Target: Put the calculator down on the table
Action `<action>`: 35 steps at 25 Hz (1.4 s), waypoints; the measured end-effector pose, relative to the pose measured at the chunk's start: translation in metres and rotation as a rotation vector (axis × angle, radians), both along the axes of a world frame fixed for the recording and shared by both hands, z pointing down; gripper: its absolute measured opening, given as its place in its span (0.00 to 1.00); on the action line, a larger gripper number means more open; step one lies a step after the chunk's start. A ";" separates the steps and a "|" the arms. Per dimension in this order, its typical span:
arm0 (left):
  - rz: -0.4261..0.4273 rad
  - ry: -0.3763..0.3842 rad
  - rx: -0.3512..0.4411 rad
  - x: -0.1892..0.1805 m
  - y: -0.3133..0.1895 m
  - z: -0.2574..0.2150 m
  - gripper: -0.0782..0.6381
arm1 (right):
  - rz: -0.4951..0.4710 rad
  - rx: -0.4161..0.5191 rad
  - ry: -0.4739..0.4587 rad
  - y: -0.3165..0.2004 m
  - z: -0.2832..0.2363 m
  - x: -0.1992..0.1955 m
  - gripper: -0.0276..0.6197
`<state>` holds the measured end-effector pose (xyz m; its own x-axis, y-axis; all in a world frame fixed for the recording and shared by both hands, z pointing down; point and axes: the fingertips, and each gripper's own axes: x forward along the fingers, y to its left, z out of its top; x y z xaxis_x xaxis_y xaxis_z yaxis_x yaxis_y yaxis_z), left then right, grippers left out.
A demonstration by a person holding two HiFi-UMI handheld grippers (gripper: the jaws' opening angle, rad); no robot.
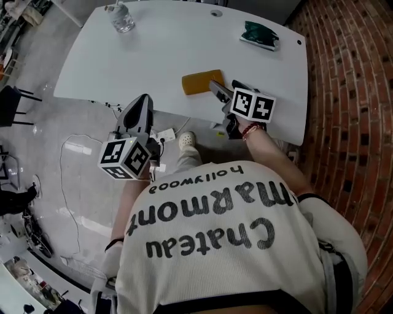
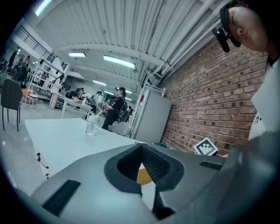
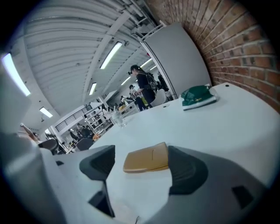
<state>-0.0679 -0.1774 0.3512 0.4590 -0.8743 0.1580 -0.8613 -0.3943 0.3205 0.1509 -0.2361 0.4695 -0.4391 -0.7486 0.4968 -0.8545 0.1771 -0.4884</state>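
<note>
The calculator [image 1: 202, 81], a flat tan slab, lies flat on the white table [image 1: 153, 49] near its front edge. My right gripper [image 1: 216, 89] hovers just in front of it over the table edge, jaws open and empty. In the right gripper view the calculator [image 3: 146, 158] rests on the tabletop beyond the pads [image 3: 186, 168], apart from both of them. My left gripper [image 1: 144, 102] hangs off the table's near side, to the left of the calculator, pads meeting at the tips with nothing held. In the left gripper view a sliver of the calculator [image 2: 143, 176] shows past the left gripper [image 2: 142, 151].
A clear water glass [image 1: 121, 17] stands at the table's far left corner and a dark green object [image 1: 259, 35] lies at the far right. A brick wall [image 1: 350, 92] runs along the right. A power strip [image 1: 164, 135] with cable lies on the floor below the edge.
</note>
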 end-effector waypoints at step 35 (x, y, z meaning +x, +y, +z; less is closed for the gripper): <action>0.019 0.053 0.100 0.065 0.111 -0.049 0.11 | -0.102 0.424 -0.053 0.135 -0.160 0.016 0.20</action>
